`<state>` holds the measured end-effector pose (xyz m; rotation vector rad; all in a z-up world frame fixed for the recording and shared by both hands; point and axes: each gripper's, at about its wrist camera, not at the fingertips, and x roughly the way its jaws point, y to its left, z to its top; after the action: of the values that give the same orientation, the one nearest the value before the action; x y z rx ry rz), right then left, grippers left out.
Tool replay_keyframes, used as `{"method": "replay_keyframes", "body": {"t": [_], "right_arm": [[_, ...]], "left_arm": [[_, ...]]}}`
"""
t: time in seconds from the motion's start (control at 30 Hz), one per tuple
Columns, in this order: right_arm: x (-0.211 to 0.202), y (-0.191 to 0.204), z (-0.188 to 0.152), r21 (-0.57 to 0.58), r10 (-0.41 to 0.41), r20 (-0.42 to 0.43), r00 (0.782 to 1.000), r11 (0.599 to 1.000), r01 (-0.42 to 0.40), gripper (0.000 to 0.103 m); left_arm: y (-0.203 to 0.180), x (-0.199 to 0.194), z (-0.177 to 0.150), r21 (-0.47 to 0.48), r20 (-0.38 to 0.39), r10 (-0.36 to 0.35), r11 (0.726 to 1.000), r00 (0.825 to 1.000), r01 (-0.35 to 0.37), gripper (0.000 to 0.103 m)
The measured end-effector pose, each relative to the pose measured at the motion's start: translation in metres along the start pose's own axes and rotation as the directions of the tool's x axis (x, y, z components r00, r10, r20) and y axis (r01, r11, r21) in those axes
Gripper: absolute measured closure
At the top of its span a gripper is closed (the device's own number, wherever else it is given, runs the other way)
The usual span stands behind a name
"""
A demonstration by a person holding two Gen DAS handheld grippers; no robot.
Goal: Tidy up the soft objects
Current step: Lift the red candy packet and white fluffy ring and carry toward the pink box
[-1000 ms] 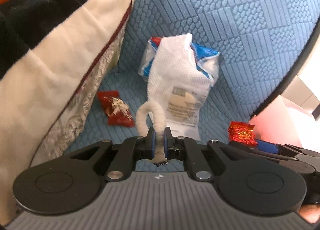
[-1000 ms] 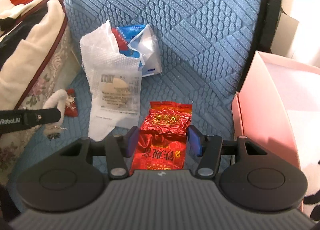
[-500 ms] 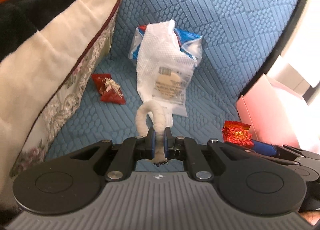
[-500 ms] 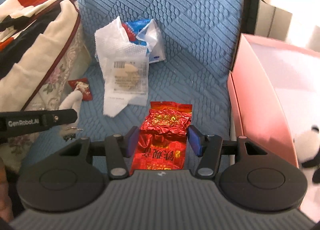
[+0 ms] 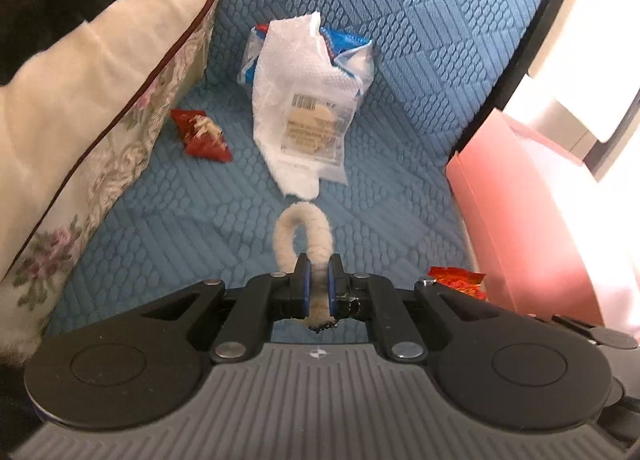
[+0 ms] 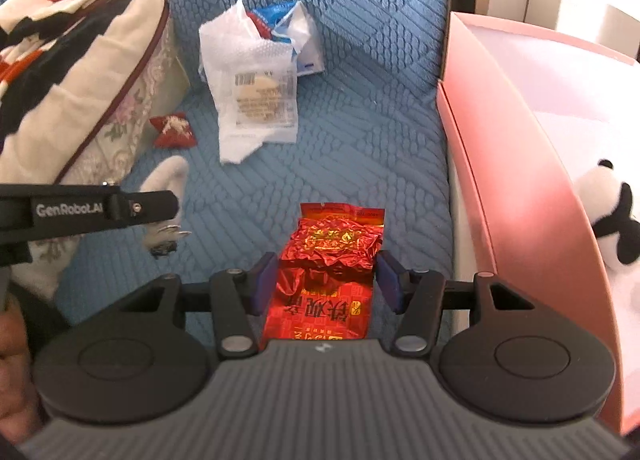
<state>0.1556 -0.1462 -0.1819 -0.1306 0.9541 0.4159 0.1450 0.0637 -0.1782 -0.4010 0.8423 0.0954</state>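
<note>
Red foil packet (image 6: 326, 276) lengthwise, pointing forward

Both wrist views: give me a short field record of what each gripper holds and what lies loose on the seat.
left gripper: shut on fuzzy cream loop
right gripper: jaws closed on red foil packet
seat: blue quilted
loose on seat: small red packet; white bubble mailer
right of seat: pink box, panda plush inside
</note>
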Motion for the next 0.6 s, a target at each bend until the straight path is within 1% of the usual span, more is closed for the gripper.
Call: {"method": "replay_keyframes", "body": {"t": [0.1, 0.2, 0.3, 0.43, 0.6], "right_arm": [[-0.007, -0.003, -0.006, -0.004, -0.003, -0.007, 1.000, 1.000, 0.003, 0.046], [-0.018, -0.006, -0.012, -0.015, 0.013, -0.002, 1.000, 1.000, -0.013, 0.046], [-0.031, -0.006, -0.017, -0.019, 0.027, 0.001, 1.000, 0.999, -0.027, 0.046], [-0.042, -0.006, -0.023, -0.021, 0.034, -0.004, 0.999, 0.999, -0.034, 0.046], [-0.057, -0.012, -0.021, -0.011, 0.030, 0.012, 0.999, 0.999, -0.030, 0.046]], "left_arm": [[0.003, -0.008, -0.007, -0.007, -0.003, -0.003, 1.000, 1.000, 0.003, 0.093], [0.005, -0.019, -0.017, -0.012, -0.007, -0.024, 1.000, 1.000, 0.024, 0.093], [0.004, -0.027, -0.026, -0.020, -0.020, -0.028, 0.999, 0.999, 0.027, 0.093], [-0.001, -0.034, -0.029, -0.020, -0.021, -0.046, 0.999, 0.999, 0.046, 0.093], [-0.010, -0.045, -0.026, -0.038, -0.029, -0.071, 0.997, 0.997, 0.070, 0.093]]}}
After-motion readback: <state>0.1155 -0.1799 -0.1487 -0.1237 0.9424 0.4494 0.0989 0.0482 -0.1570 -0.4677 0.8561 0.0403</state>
